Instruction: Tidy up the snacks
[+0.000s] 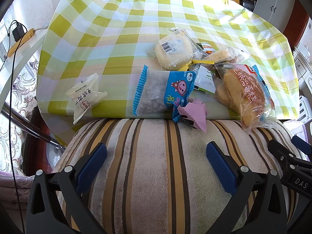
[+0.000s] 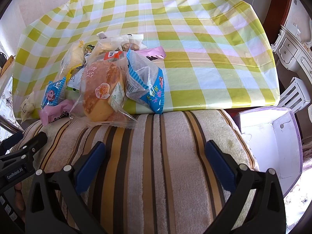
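Striped plush, beige with brown and mustard bands, fills the lower half of both wrist views: a cushion (image 1: 156, 165) under my two grippers. My left gripper (image 1: 156, 154) has its blue-padded fingers spread wide with nothing between them; my right gripper (image 2: 155, 152) is the same, gaping and empty.

Just past the cushion's far edge, at mid-frame, the snacks sit heaped on the green-and-yellow checked plastic tablecloth (image 1: 120, 19). For the left gripper, the nearest piece is the blue-edged clear packet of dark filling (image 1: 161, 93), straight ahead and a touch right, its long axis running roughly away from me, tilted slightly. A crumpled pink wrapper (image 1: 193, 115) overlaps its lower right corner. For the right gripper, the round golden cake in a clear bag (image 2: 101, 91) lies ahead and to the left, its seam overhanging the cushion.

At left of the left view, a lone white triangular packet (image 1: 85, 95) lies apart. I judge the left gripper better placed for the blue packet. A white box (image 2: 273, 136) sits at the right view's edge.
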`<state>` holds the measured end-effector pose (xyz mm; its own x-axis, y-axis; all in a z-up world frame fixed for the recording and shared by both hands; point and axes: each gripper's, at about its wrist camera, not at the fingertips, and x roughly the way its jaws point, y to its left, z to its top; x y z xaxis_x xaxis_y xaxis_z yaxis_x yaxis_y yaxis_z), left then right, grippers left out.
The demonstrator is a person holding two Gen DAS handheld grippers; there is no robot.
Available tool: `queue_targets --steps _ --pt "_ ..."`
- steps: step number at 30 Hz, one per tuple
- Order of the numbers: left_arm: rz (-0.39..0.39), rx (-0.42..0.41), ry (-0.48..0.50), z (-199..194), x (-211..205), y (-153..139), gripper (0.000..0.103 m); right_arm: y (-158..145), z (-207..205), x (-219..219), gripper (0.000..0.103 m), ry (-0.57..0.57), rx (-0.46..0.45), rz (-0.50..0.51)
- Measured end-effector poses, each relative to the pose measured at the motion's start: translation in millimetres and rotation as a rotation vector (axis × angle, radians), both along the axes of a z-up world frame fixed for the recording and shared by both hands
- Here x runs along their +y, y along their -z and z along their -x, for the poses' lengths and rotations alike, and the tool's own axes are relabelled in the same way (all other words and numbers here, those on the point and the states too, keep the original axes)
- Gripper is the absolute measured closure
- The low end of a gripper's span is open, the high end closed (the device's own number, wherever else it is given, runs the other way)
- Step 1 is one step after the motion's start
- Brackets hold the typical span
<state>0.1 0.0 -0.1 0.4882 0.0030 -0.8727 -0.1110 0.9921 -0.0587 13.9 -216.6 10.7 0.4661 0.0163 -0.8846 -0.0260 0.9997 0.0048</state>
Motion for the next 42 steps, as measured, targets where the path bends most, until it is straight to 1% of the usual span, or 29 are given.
queue_targets --steps 32,35,37,38,40,42 --pt "0.003 0.001 -0.001 0 0 0 0.004 1 2 -5 0.001 0.001 -0.014 -0.004" --pt "0.032 -0.011 -0.01 2 4 -2 0.004 -1 2 -1 0.001 0.001 -0.019 -0.003" --pt "0.082 -0.033 -0.019 5 11 -4 0.004 1 5 0 0.001 0.001 -0.017 -0.004" --pt "0.112 -0.054 -0.039 10 18 -6 0.004 2 6 1 0.001 0.0 -0.017 -0.003" --pt "0.116 -0.071 -0.074 13 23 -12 0.005 4 2 1 0.001 -0.002 -0.009 0.012" --pt "0.157 -0.088 -0.118 13 35 -13 0.005 4 -2 4 0.001 -0.006 -0.004 0.024"
